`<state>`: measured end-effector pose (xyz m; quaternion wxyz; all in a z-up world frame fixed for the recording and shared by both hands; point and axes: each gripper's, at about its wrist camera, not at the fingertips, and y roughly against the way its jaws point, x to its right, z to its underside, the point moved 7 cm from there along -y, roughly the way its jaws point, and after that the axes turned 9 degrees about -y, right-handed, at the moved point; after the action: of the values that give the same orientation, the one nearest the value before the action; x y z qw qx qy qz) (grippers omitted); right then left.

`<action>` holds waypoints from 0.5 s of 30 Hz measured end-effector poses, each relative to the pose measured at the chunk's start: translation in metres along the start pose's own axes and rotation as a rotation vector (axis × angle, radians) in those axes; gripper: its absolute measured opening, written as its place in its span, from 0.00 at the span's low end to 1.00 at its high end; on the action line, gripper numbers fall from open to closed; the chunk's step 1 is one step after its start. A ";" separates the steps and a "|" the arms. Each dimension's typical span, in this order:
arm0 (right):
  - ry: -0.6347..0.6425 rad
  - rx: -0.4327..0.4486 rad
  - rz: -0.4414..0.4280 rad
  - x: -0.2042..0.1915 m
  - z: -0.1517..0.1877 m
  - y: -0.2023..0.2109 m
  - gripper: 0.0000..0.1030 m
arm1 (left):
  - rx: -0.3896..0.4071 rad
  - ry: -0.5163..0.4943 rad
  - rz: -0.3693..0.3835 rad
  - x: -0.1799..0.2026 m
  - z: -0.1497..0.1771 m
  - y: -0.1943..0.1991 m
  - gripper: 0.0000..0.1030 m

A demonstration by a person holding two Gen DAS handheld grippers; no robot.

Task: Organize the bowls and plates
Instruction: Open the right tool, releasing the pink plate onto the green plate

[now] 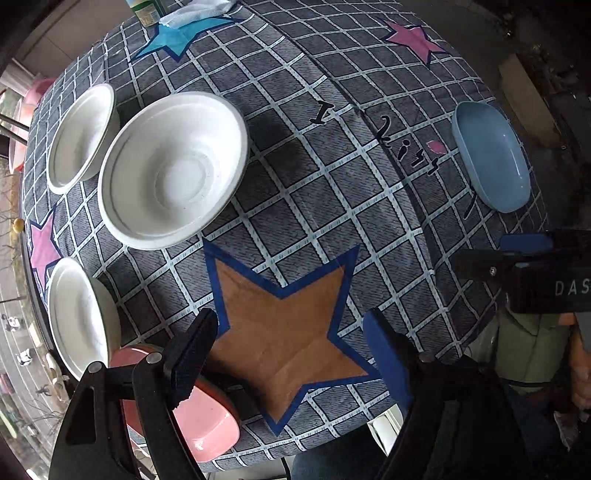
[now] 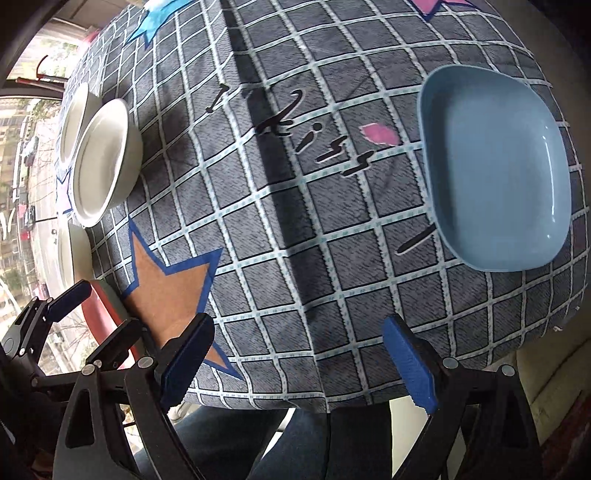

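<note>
In the left wrist view a large white bowl (image 1: pixel 173 170) sits on the checked tablecloth, with a smaller white bowl (image 1: pixel 81 136) behind it and a third white bowl (image 1: pixel 79 317) nearer the edge. A pink plate (image 1: pixel 207 421) lies at the near left corner and a blue plate (image 1: pixel 491 155) far right. My left gripper (image 1: pixel 291 358) hangs open over the brown star, holding nothing, its left finger above the pink plate. My right gripper (image 2: pixel 299 365) is open and empty near the table's front edge, with the blue plate (image 2: pixel 495 170) ahead to its right and the white bowls (image 2: pixel 103 162) far left.
A green bottle (image 1: pixel 147 11) and a white cloth (image 1: pixel 199 11) stand at the far side of the tablecloth (image 1: pixel 332 192). A person's legs in jeans (image 2: pixel 295 443) are below the front edge. The left gripper (image 2: pixel 66 299) shows at the right wrist view's left.
</note>
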<state>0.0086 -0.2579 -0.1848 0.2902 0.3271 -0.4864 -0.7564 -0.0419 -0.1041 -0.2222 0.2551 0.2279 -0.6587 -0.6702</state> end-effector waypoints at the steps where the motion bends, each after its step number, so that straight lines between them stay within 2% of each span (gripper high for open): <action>1: -0.035 0.010 0.002 0.015 -0.003 0.006 0.90 | 0.000 -0.016 0.005 0.008 -0.009 -0.001 0.81; 7: -0.197 0.066 0.039 0.108 -0.027 0.028 0.90 | -0.011 -0.081 0.024 0.055 -0.069 -0.010 0.81; 8: -0.216 0.072 0.045 0.135 -0.035 0.026 0.90 | -0.013 -0.088 0.026 0.063 -0.077 -0.013 0.81; 12: -0.250 0.093 0.086 0.173 -0.051 0.035 0.90 | -0.019 -0.091 0.029 0.088 -0.112 -0.022 0.81; 15: -0.241 0.099 0.115 0.194 -0.065 0.042 0.90 | -0.020 -0.055 0.026 0.105 -0.137 -0.029 0.81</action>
<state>-0.0557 -0.4549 -0.2071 0.2559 0.2194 -0.5724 -0.7475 -0.0358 -0.2764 -0.2518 0.2480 0.1984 -0.6614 -0.6795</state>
